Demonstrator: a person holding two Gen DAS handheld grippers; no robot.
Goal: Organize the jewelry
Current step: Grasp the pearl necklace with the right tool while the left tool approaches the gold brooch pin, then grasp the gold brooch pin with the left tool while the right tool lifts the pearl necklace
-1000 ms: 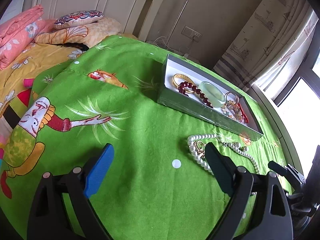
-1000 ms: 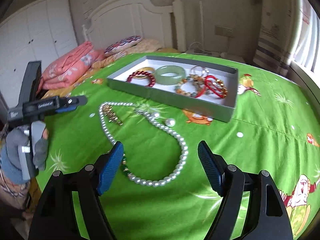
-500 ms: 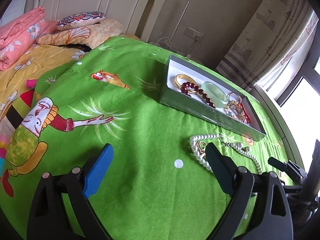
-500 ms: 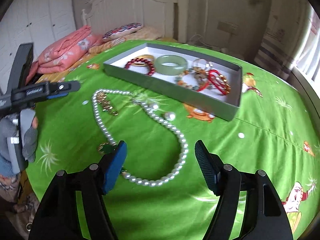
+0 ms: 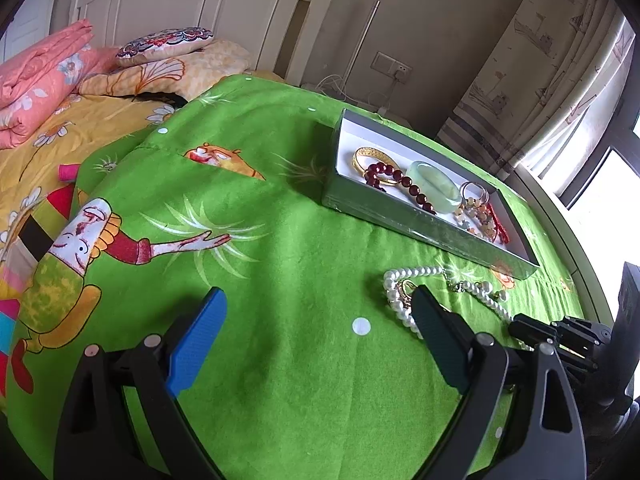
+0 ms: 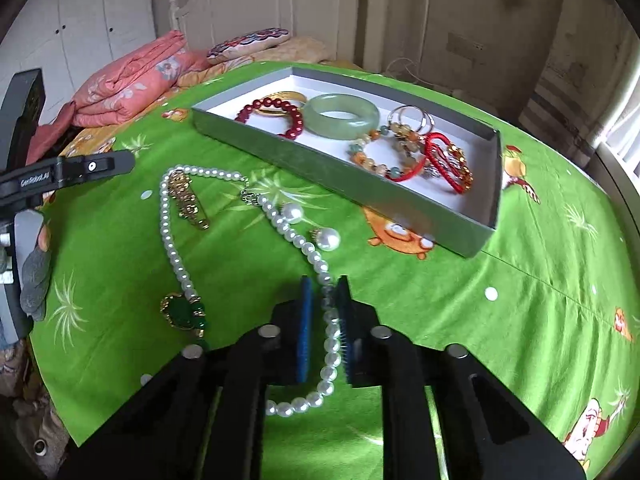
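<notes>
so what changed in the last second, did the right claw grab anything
The right claw came down toward the green bedspread and its jaws have just been closing, with the pearl necklace strand between them; it now looks gripped. The left claw stayed open and in place. The tray and its bracelets have not shifted.

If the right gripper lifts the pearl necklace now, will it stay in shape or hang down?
The pearl necklace will probably hang limp, since it lies in loose curves on the blanket. The right gripper has just closed on one strand, so the rest likely trails behind. The round beads may slip between the pads.
</notes>
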